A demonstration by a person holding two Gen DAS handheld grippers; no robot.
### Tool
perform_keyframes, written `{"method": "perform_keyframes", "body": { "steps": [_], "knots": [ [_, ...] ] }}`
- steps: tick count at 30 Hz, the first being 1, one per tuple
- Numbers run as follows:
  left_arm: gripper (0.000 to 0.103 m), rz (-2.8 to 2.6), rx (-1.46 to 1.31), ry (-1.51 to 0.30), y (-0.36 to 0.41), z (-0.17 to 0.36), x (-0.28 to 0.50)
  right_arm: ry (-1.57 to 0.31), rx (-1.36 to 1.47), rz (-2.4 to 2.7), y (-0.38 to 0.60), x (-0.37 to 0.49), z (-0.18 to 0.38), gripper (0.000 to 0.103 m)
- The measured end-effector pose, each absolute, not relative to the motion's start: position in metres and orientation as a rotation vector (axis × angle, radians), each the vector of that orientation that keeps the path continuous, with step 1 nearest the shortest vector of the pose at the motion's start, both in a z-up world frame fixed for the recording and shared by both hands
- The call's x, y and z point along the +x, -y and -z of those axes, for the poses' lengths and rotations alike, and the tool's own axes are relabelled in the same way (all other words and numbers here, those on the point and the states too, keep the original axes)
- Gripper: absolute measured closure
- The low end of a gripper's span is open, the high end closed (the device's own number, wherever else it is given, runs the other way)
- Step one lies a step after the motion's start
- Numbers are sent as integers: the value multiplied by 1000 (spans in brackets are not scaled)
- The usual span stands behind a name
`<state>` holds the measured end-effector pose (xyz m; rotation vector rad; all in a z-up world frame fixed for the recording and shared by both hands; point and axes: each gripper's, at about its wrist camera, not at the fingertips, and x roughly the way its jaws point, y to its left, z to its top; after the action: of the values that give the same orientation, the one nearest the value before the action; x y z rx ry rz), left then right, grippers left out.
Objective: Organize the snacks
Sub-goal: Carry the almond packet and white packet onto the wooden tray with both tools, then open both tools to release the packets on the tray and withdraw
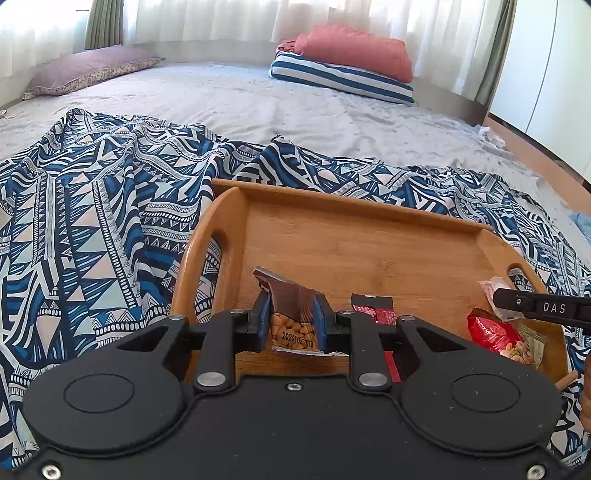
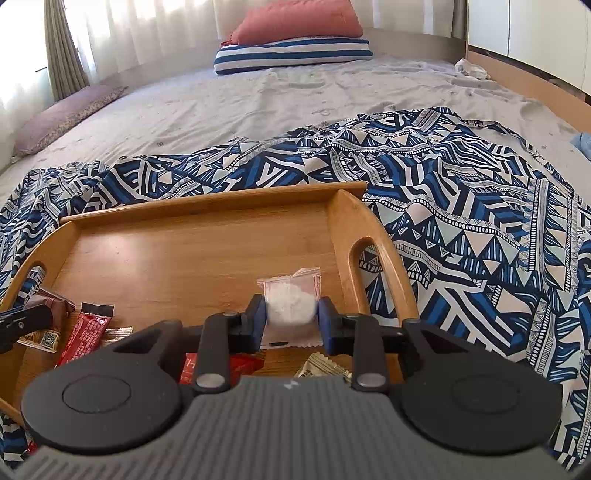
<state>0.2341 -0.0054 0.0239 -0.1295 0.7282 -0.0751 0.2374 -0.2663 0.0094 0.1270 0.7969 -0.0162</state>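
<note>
On the bed (image 1: 258,96), a blue-and-white geometric-pattern cloth (image 1: 92,221) is spread across the near half of a grey sheet, and a wooden tray (image 1: 351,218) with cut-out handles at both ends rests on that cloth. Left tongs (image 1: 291,314) are clenched on a brown peanut packet (image 1: 291,299), held upright over the near left part of the tray; peanuts and a printed date code show through its clear lower window. Right tongs (image 2: 291,314) are clenched on a small clear packet of white contents (image 2: 291,295), positioned near the right-hand handle of the tray. Other snacks lie on the tray floor along its near edge: a red bar wrapper (image 2: 86,334), a red pouch (image 1: 491,332) and a pale packet (image 2: 321,365) beside it. In the left wrist view, the right tongs enter from the right edge as a black finger marked "DAS". At the head of the bed, a salmon-coloured pillow (image 1: 354,48) lies stacked on a blue-and-white striped pillow (image 1: 340,79), and a mauve pillow (image 1: 88,68) lies well apart at the opposite side. White sheer curtains (image 1: 221,18) with green drapes cover the window behind the bed. White cabinet doors (image 1: 546,74) stand along the right side of the room.
</note>
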Motion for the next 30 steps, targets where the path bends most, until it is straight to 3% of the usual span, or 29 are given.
{"method": "perform_keyframes", "body": {
  "steps": [21,25,28,30],
  "knots": [
    [79,96,-112,-740,8,-21,234,-812,144,-11,270,239,-5,66],
    [63,91,-90,-749,10,-21,233,-811,161,-18,271,239,-7,56],
    [54,99,-69,-737,11,-23,229,-806,160,-22,271,237,-9,55],
    [40,103,-59,-727,12,-27,225,-802,162,-24,270,235,-11,49]
  ]
}}
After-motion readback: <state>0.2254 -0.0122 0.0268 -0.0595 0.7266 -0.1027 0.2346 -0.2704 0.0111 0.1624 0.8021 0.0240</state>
